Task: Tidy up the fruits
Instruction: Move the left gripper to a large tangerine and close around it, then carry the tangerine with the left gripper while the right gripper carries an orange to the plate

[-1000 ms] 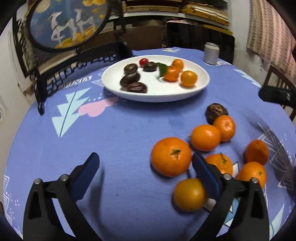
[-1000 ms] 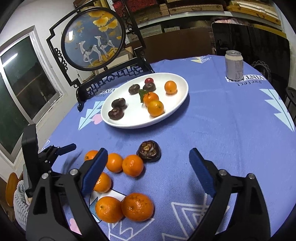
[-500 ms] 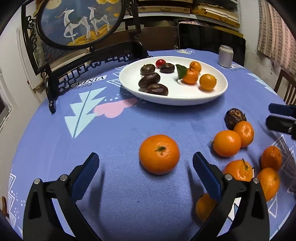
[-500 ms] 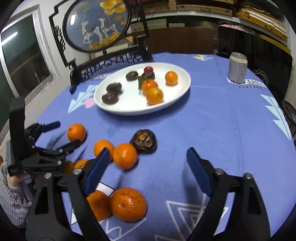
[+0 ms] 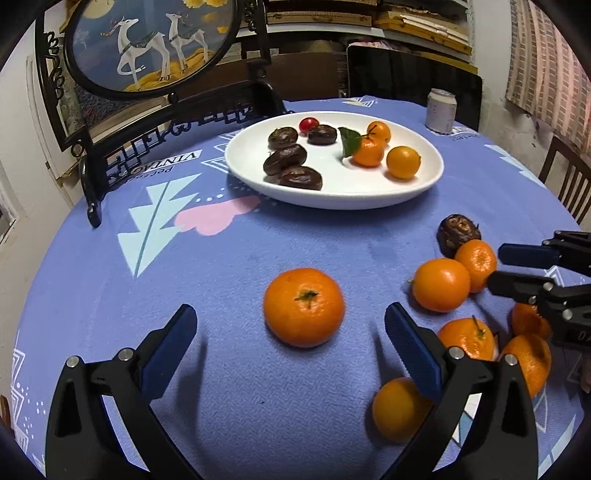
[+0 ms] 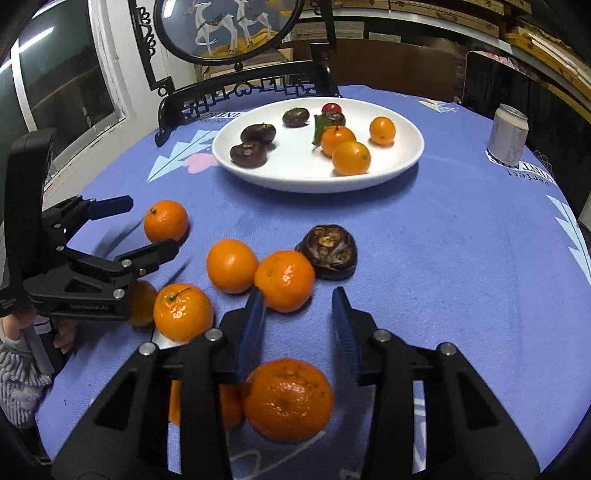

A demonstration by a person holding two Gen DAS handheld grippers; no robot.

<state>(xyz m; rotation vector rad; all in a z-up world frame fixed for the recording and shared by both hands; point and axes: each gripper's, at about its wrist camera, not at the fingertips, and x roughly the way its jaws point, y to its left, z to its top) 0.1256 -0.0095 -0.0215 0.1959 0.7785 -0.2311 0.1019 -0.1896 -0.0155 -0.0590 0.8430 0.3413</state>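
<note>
Straddling lone mandarin (image 5: 304, 307), left gripper (image 5: 290, 341) wide.

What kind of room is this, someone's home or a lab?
Most likely a lived-in home, perhaps a dining corner. A round table in a printed blue tablecloth carries a white plate of fruit, a framed deer screen stands on it, and cluttered shelves line the back wall.

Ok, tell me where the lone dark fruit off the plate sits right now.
The dark fruit lies on the tablecloth ahead of the right gripper, touching a tangerine on its left, with the white plate beyond it.
</note>
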